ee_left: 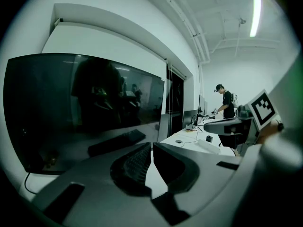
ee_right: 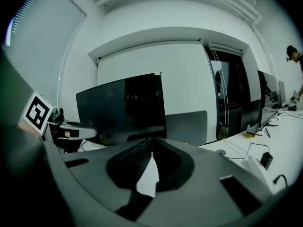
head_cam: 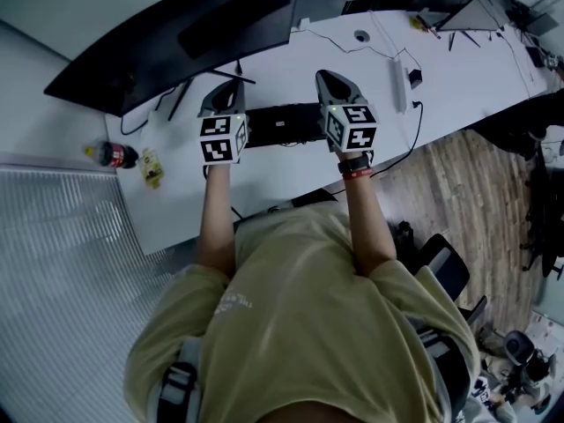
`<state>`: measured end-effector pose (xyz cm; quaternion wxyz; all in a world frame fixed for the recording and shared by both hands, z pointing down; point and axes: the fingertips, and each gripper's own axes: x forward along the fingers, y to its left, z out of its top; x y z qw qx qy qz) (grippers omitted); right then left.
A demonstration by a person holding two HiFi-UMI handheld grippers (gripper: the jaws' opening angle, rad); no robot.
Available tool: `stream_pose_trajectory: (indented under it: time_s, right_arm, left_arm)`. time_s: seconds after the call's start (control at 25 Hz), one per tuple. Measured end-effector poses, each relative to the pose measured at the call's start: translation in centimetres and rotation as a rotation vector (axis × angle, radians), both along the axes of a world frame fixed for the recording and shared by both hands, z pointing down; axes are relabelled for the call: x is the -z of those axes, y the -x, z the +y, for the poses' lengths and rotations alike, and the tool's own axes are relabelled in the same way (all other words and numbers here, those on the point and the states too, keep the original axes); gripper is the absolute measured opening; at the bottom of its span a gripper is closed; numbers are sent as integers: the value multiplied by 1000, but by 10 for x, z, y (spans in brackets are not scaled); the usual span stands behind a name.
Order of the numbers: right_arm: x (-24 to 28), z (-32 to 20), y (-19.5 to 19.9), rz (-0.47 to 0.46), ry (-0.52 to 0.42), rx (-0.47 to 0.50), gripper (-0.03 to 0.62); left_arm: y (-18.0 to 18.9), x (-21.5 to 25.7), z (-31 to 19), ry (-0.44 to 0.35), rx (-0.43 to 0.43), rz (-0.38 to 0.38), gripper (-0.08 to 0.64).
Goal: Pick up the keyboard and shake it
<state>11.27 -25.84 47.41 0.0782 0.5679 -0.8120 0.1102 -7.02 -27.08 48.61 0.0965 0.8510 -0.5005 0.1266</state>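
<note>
- Two tongs, the left tongs (head_cam: 221, 85) and the right tongs (head_cam: 331, 77), stand at the upper centre of the head view. Each is held out over the white tabletop (head_cam: 291, 170).
- The black keyboard (head_cam: 282, 123) lies flat on that tabletop between them, below the wide dark monitor (head_cam: 176, 33) in the frame. A bottle (head_cam: 110, 155) lies well apart at the left edge.
- Both pairs of jaws stand together and hold nothing. In each gripper view the ribbed pads meet at the tip, with only bare tabletop showing through the gap behind them.
- The keyboard's left end lies just beside the left tongs and its right end just beside the right tongs.
- No view shows either tongs touching the keyboard. The gripper views look past it toward the monitor.
- Step in hand, as a judgement: the keyboard rests unheld with closed tongs at either end. This fits a stage ahead of the lift. It equally fits one after the shaking, with the keyboard set down again and let go. The pictures do not settle which.
- Next move, as a judgement: no move suits both readings, so none is named.
- Handling: the keyboard is long and thin. Any hold on it would call for jaws parted to take its edge, with both ends gripped together so that it stays level.
</note>
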Motion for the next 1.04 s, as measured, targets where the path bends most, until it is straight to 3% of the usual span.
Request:
stream_pose_trajectory:
  time_s: [0.76,1.04]
  right_arm:
    - [-6,-9,-16,5,30,13,23]
    - [-21,-23,-14,4,61,34,23]
  left_arm:
    - [-28,-8,-7,24,-71,-33,19]
    - [-23,-36,-16,87,-55,-30,20]
